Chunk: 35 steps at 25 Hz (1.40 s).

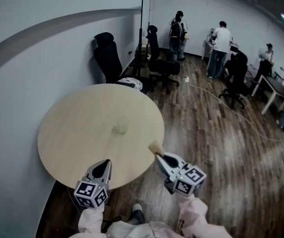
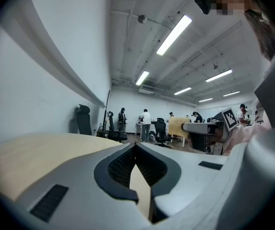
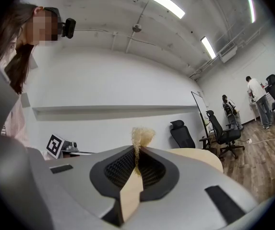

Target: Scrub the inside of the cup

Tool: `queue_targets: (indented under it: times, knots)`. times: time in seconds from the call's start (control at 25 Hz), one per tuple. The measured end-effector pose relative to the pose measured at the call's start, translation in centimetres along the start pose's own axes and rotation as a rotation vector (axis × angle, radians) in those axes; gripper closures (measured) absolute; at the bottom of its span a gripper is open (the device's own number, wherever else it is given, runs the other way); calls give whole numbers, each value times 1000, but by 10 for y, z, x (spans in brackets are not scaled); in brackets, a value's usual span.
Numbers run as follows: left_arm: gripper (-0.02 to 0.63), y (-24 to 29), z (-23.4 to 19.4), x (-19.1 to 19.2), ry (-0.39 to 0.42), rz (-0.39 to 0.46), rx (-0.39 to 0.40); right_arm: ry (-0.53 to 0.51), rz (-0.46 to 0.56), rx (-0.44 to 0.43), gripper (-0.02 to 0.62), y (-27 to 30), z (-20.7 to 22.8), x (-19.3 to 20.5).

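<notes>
While I'm watching from the head view, the cup (image 1: pixel 120 127) is standing alone near the middle of the round table (image 1: pixel 72 133), well apart from both claws. It's small and blurred, so I can't tell whether its mouth is facing up, tho it's looking upright to me.

The left claw (image 1: pixel 105 164) is hanging over the near table edge w/ its jaws pressed together and nothing between them; the left gripper view is confirming that, showing pads meeting at the tip (image 2: pixel 135 147) and only bare tabletop past them. From this claw the cup is lying ahead and a bit to the right.

The right claw (image 1: pixel 160 156) is clamping a tan scrub pad (image 1: pixel 155 147), which is sticking out past the tips. In the right gripper view the pad (image 3: pixel 142 134) is sitting pinched in the jaws, frayed end poking up above them. From this claw the cup is lying ahead and to the left, over the table.

I'm judging the scrub hasn't begun. Both claws are sitting about equally near the cup, the left maybe slightly closer. I'm thinking the left needs to open and steady the cup's side, while the right is swinging the pad left and tipping it down into the mouth.
</notes>
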<state>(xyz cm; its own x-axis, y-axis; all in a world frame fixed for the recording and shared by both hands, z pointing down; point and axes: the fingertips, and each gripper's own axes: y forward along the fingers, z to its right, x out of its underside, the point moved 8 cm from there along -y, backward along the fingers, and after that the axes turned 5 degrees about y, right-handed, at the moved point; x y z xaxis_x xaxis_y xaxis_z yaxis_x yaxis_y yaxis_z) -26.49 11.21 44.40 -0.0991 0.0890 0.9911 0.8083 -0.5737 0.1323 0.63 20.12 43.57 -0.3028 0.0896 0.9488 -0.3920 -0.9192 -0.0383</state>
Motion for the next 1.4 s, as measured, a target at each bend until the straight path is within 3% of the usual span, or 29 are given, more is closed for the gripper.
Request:
queue_targets:
  times: [0.64, 1.4]
  knots:
    - [609, 87, -39, 2, -28, -20, 3, 1, -52, -37, 568, 73, 69, -16]
    - [609, 144, -66, 12, -38, -77, -33, 35, -104, -107, 568, 134, 120, -10]
